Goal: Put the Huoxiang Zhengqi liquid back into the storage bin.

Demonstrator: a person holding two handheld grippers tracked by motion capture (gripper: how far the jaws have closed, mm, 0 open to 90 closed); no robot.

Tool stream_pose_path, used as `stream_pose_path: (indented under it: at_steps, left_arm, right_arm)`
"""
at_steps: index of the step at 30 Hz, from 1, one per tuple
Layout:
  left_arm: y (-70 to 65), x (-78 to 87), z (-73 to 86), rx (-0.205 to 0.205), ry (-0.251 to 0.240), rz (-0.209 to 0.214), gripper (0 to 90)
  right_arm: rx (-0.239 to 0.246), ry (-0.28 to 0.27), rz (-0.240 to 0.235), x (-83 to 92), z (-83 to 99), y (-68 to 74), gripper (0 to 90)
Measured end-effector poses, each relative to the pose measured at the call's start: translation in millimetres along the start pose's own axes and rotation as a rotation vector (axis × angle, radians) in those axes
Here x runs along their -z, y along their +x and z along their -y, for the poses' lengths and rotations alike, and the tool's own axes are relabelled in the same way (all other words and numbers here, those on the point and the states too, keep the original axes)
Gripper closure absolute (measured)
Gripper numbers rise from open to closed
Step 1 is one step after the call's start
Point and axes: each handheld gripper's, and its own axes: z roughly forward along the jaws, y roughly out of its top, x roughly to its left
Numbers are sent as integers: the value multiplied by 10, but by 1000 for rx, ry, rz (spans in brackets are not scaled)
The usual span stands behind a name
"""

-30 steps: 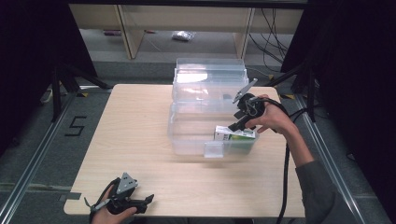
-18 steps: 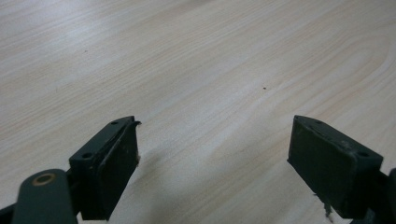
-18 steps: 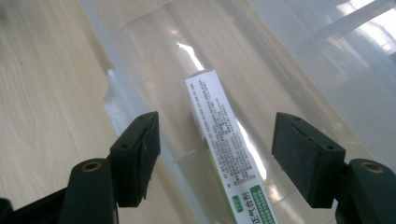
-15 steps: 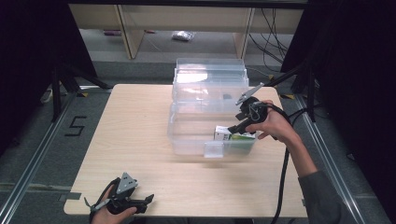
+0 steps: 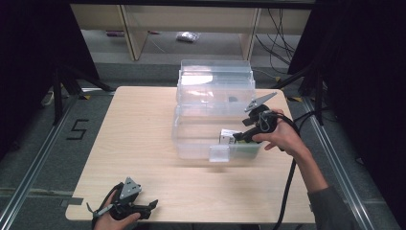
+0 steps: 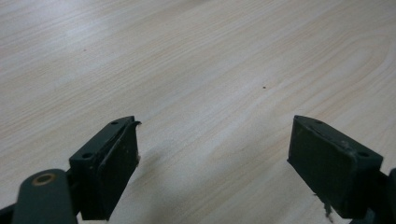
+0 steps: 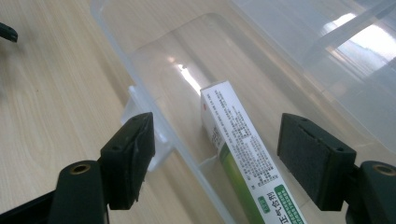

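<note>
A clear plastic box (image 5: 191, 141) stands on the wooden table (image 5: 139, 124), its lid (image 5: 215, 84) tipped back behind it. Inside the box, at its right end, lies a white and green carton (image 5: 229, 136) (image 7: 236, 140). My right gripper (image 5: 239, 139) (image 7: 229, 158) hovers over that end; its jaws have just been opening and stand apart on either side of the carton without touching it. At the table's front left edge, my left gripper (image 5: 152, 206) (image 6: 212, 163) rests open on bare wood with nothing between its jaws.
A clear latch tab (image 5: 219, 153) sticks out from the box's front wall. Bare wood spreads left of the box and along the front. Shelving (image 5: 191, 28) and cables stand beyond the far edge, and a metal rail (image 5: 28, 163) runs along the floor at left.
The right gripper's jaws have spread wider and the hand has shifted a little to the right. The carton stays lying in the box. The left gripper has not moved.
</note>
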Motion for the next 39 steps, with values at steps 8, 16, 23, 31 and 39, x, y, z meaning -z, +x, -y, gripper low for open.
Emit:
stream_pose_path:
  at_steps: [8,16,23,31,39]
  left_arm:
    - [-2,-1,2,-1,0,-5,155]
    - [-1,2,0,4,-6,-5,155]
    - [4,15,-2,-16,10,2,155]
    - [6,16,-2,-17,12,2,155]
    - [-3,2,2,-6,-5,-3,155]
  right_arm:
    - [-11,-35,12,-2,74,74,268]
    - [-23,-62,1,46,147,102,266]
    - [-12,-74,17,76,254,142,265]
    - [-27,-100,21,60,379,236,261]
    - [-18,-120,20,67,470,272,259]
